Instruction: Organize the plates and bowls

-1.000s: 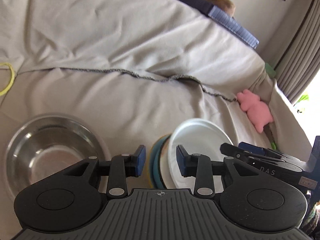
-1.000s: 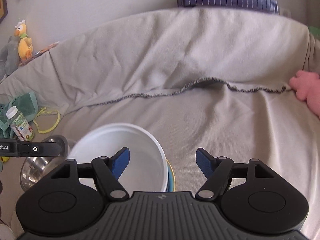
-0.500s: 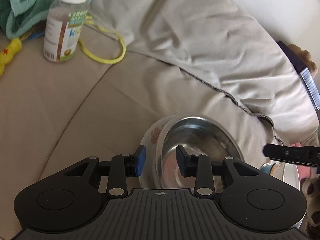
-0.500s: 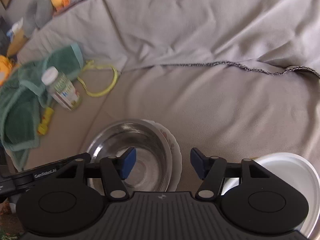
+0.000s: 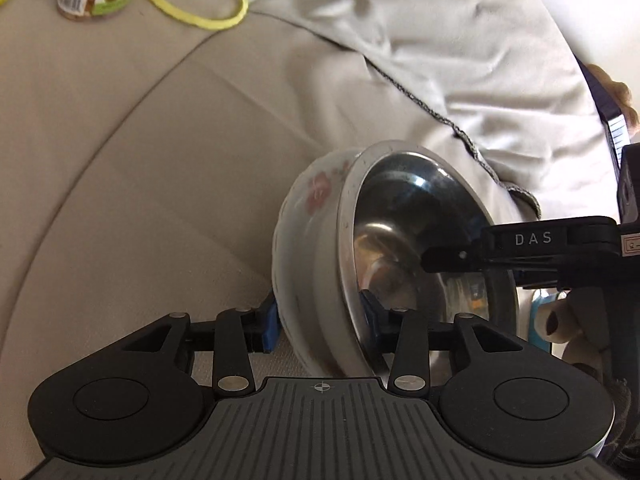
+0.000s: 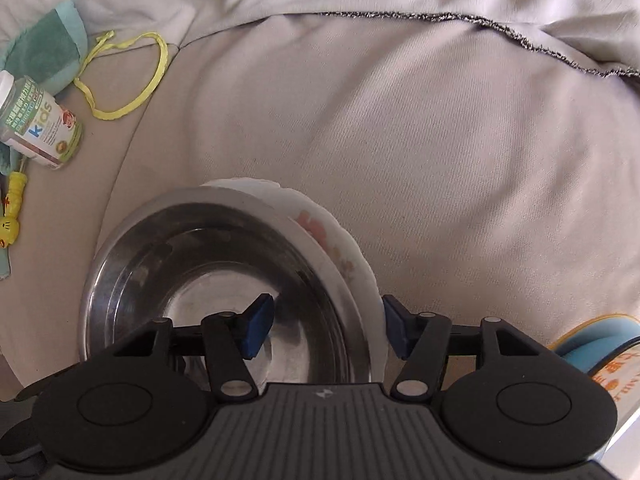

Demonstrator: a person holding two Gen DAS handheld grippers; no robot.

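A steel bowl [image 5: 408, 240] sits nested inside a white bowl with pink flowers [image 5: 308, 216] on the beige sofa cover. My left gripper [image 5: 320, 324] is open and straddles the near rim of both bowls, one finger outside the white bowl, one inside the steel bowl. In the right wrist view my right gripper [image 6: 326, 330] is open and straddles the right rim of the steel bowl [image 6: 192, 280] and the white flowered bowl [image 6: 340, 248]. The right gripper's side also shows in the left wrist view [image 5: 520, 252]. I cannot tell whether the pads touch the rims.
A vitamin bottle [image 6: 38, 128], a yellow cord loop [image 6: 128, 76], a green cloth [image 6: 44, 52] and a yellow toy [image 6: 12, 208] lie at the left. A blue and orange dish stack [image 6: 600, 356] sits at the lower right. The sofa backrest rises behind.
Both grippers have moved closer and lower onto the nested bowls; their open fingers now straddle the rims. The bottle and cord have slid toward the frame edges.
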